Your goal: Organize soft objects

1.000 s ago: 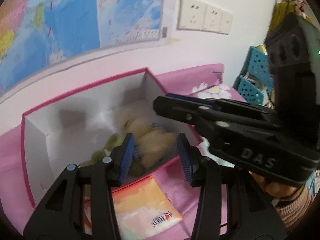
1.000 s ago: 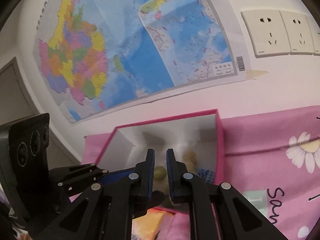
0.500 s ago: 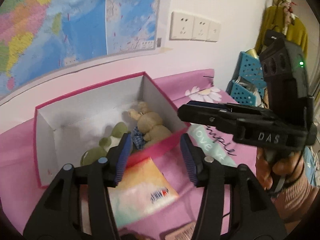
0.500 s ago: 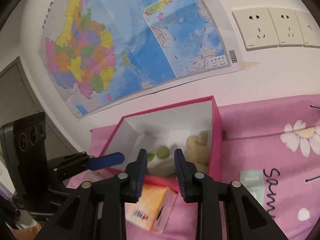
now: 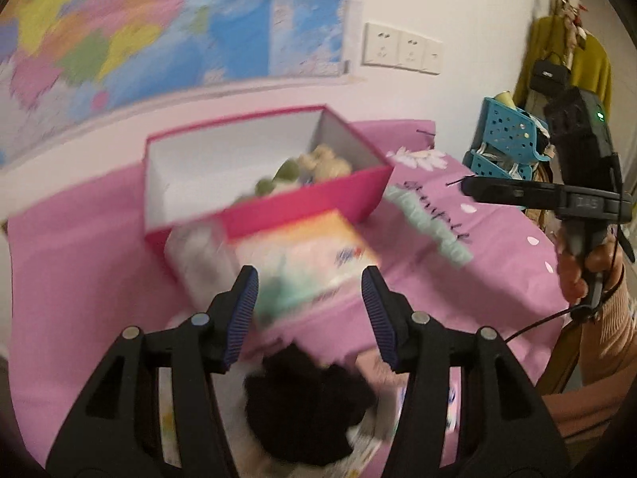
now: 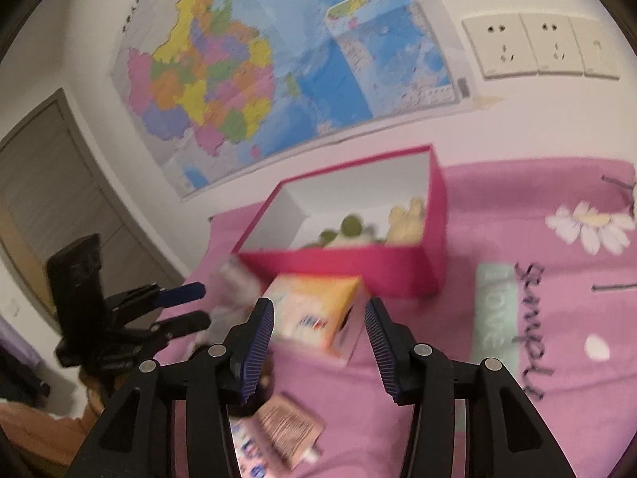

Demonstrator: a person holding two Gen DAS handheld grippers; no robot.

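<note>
Plush toys (image 6: 360,231) lie in the pink box (image 6: 342,265) on our pink cloth (image 6: 557,318). Our right gripper (image 6: 318,342) is spreading, pinching nothing, above a tissue pack (image 6: 314,316) beside the box. Our left gripper (image 5: 308,314) stands spread and empty too.

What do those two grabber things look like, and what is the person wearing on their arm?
Both are black plastic. The left gripper and right gripper have ribbed blue pads inside the jaws and silver screws on top. The right one's body shows a green light, blurry pale lettering and a thin black cable. The person's sleeve is peach-coloured knit.
</note>
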